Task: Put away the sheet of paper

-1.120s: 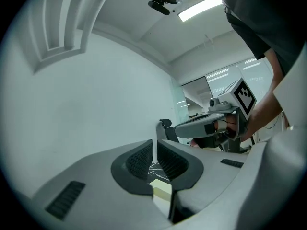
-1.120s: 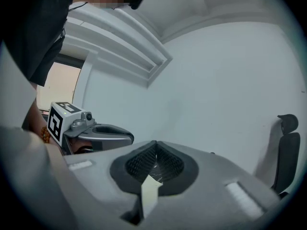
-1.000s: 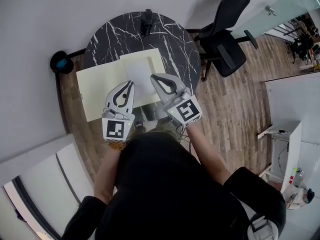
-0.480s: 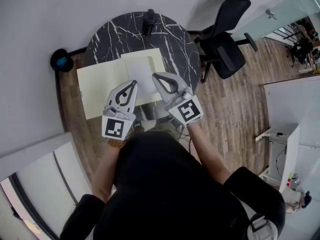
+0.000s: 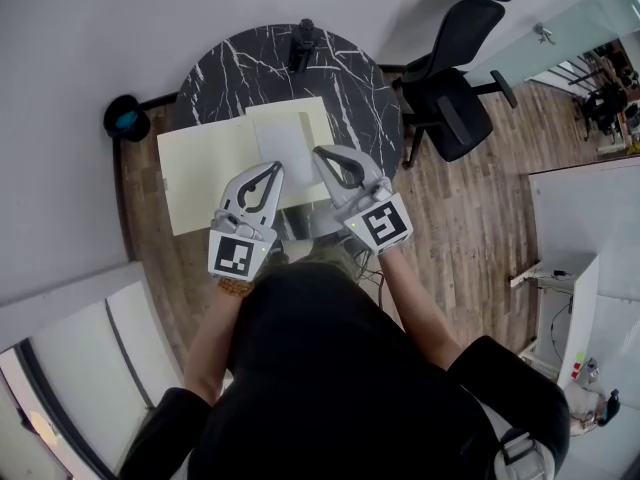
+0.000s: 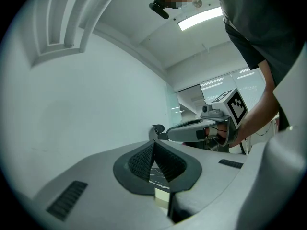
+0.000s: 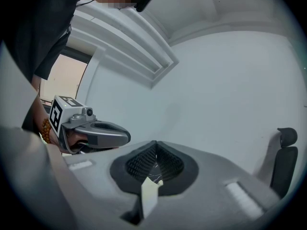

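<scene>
I'm looking down on a round black marble surface [image 5: 350,78] that is standing on a wooden floor [image 5: 470,218]. A black office chair [image 5: 455,108] is sitting just beside its right edge. A small dark object [image 5: 304,43] is resting at its far rim, and a black bin [image 5: 124,120] is standing to its left.

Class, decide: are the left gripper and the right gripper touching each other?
Apart. In the head view the left gripper and right gripper sit side by side, with the sheet of paper showing between them.

The left claw [image 5: 271,167] and right claw [image 5: 322,153] hide the near edge of the sheet of paper [image 5: 283,138]. The table [image 5: 350,83] rim beneath them is covered too.
</scene>
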### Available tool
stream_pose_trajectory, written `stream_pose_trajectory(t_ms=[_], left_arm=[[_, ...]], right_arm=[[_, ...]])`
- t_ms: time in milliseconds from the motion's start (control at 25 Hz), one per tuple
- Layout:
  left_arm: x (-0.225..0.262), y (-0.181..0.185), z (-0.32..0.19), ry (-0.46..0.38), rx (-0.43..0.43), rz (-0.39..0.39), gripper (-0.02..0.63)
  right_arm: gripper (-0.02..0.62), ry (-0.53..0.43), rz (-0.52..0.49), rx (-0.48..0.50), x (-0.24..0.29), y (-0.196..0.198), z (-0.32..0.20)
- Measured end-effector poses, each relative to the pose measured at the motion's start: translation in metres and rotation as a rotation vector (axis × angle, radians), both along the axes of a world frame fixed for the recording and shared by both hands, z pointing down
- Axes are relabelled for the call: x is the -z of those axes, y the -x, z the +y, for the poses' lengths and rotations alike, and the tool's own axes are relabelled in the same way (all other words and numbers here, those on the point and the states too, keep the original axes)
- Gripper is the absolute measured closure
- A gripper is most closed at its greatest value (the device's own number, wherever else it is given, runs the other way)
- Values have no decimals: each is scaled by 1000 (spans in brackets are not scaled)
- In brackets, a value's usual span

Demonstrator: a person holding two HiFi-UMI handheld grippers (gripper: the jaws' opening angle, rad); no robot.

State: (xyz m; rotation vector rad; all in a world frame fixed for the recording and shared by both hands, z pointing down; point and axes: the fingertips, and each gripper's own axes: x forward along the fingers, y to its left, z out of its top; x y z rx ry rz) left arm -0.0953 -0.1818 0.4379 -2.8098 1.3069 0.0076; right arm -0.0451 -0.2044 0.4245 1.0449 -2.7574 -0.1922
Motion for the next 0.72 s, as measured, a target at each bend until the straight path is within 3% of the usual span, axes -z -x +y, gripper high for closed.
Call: stream_pose_trajectory(t_ms=[720], left_arm=[[-6,5,9,16,14,15,597]], right_arm=[[597,7,-1,6,-4,0,12]])
